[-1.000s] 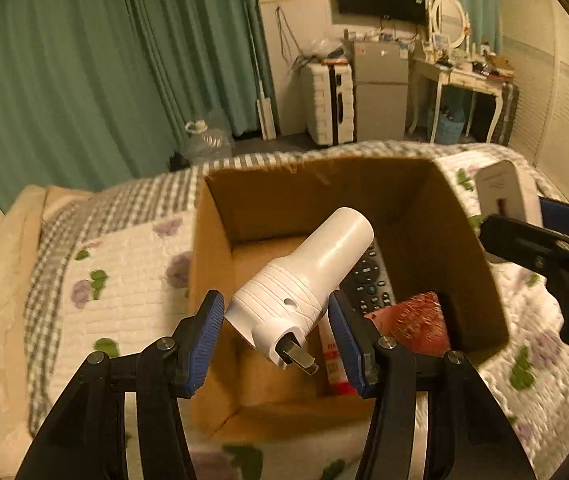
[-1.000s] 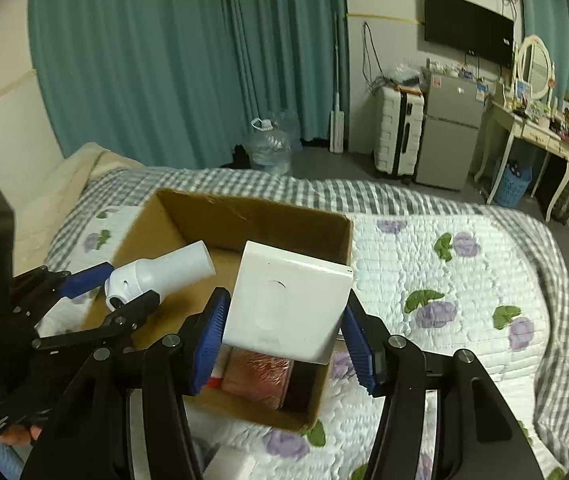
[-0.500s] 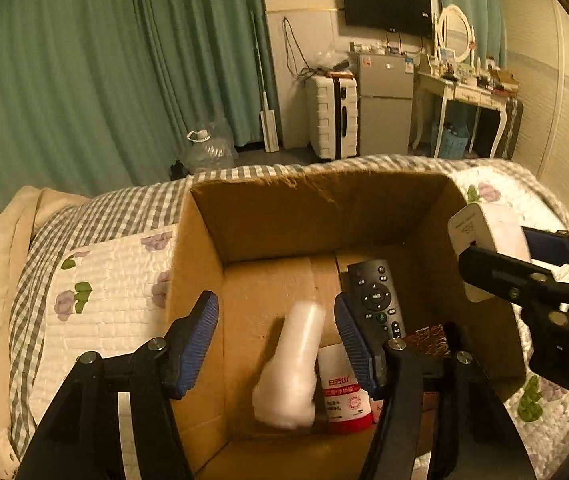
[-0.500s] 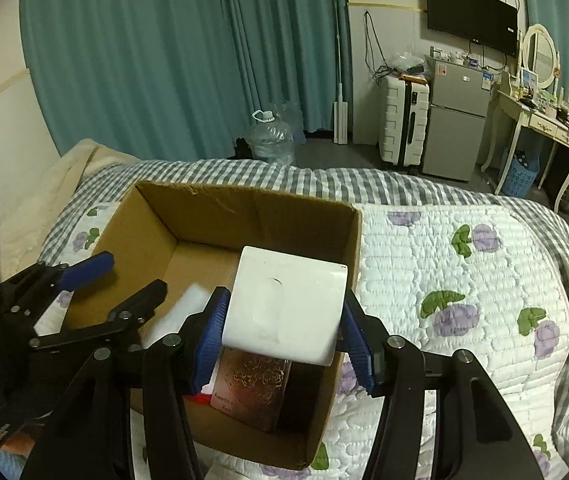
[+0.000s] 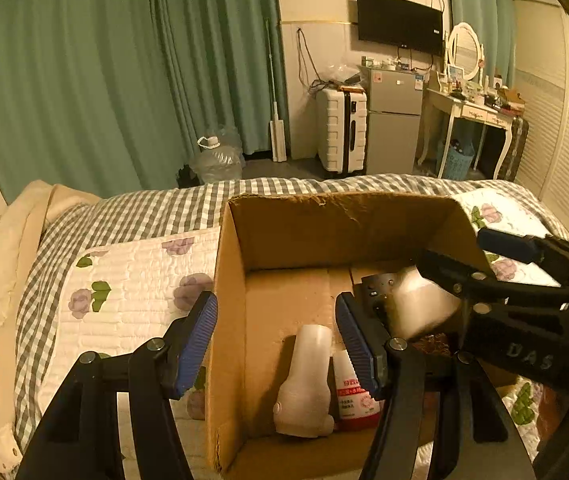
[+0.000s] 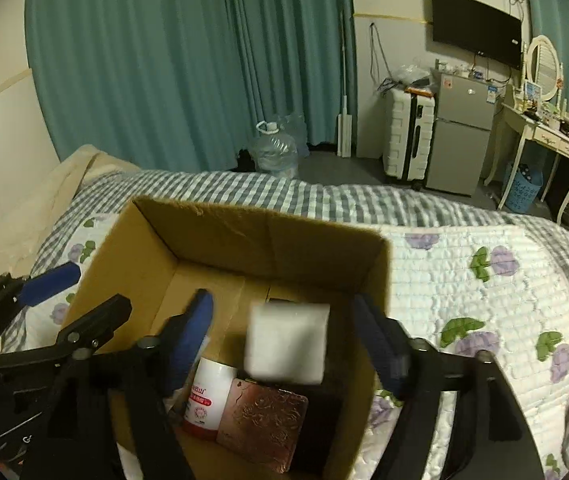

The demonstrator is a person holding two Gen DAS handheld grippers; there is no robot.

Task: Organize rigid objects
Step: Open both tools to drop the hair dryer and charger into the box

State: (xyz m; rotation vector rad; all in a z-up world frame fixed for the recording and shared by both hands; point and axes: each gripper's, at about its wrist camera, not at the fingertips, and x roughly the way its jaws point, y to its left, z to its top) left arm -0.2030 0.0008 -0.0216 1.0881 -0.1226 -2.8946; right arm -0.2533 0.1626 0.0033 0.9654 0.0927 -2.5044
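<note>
Over the cardboard box (image 6: 244, 236) we hold both grippers, left gripper (image 5: 276, 336) and right gripper (image 6: 284, 328), spread apart and empty, a blurred white block (image 6: 286, 344) between the right fingers.

Your left wrist camera looks forward and down from close above the box's (image 5: 324, 232) near left corner. Your right wrist camera looks down from close above its right side. You see the same box (image 6: 244, 236) interior, bed (image 5: 132, 264) and far wall in both.
</note>
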